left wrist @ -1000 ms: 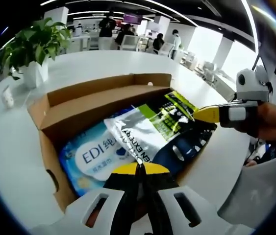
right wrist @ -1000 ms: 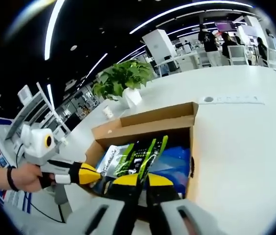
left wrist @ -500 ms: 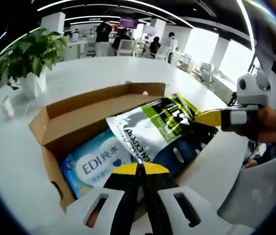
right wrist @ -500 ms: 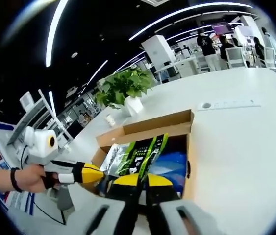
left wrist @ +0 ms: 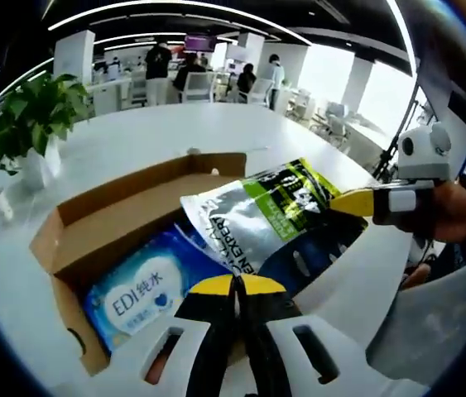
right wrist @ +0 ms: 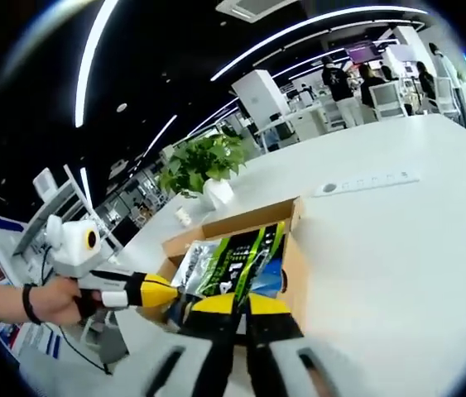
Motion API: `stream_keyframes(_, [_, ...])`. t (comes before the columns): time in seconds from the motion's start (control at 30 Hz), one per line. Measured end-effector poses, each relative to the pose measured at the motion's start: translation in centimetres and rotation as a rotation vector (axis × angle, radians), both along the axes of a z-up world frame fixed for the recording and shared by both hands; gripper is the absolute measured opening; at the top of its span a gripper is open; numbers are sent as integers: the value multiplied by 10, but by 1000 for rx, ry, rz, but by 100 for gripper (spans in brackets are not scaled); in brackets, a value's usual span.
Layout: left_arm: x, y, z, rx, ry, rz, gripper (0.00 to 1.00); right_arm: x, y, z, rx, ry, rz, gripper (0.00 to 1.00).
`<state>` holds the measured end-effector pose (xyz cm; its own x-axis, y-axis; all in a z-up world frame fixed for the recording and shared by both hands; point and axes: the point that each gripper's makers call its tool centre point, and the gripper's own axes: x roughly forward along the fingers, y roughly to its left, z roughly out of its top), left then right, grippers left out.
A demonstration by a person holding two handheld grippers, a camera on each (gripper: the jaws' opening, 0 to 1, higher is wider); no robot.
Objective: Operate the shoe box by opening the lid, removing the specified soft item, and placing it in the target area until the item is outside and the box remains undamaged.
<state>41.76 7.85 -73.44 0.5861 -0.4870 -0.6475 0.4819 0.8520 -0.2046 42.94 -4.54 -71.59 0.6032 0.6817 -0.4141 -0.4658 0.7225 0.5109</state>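
Now you hold the pouch (left wrist: 253, 217) with both grippers: your left gripper (left wrist: 234, 285) has its jaws pressed together on the pouch's near edge, and your right gripper (left wrist: 357, 201) pinches its far right corner. The silver and green pouch is tilted, lifted partly above the open box (left wrist: 104, 217), with its lower part over the box's right half. In the right gripper view the same pouch (right wrist: 228, 263) rises from the box (right wrist: 249, 222) just ahead of your right gripper (right wrist: 234, 302), whose yellow tips are closed on it, while your left gripper (right wrist: 154, 291) comes in from the left, held in your hand (right wrist: 50, 299).

Inside the box, a blue wipes pack (left wrist: 137, 285) lies flat along the left side, and a dark blue packet (left wrist: 307, 256) sits under the pouch on the right. The cardboard flap (left wrist: 154, 178) stands up at the box's far side.

The box rests on the white table (left wrist: 133, 136). A potted plant (left wrist: 26, 124) stands near the table's left edge, well apart from the box. A power strip (right wrist: 365, 180) lies on the table beyond the box in the right gripper view.
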Motion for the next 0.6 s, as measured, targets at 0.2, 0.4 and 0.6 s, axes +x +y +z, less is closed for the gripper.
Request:
stream_keyframes(0.2, [2, -25, 5, 1, -10, -39, 0, -3, -24, 2, 0, 0, -31, 0])
stream_keyframes(0.4, [2, -49, 8, 0, -17, -74, 0, -5, -50, 3, 3, 0, -68, 0])
stream_keyframes(0.6, [2, -70, 9, -3, -21, -102, 0, -7, -69, 4, 4, -3, -91, 0])
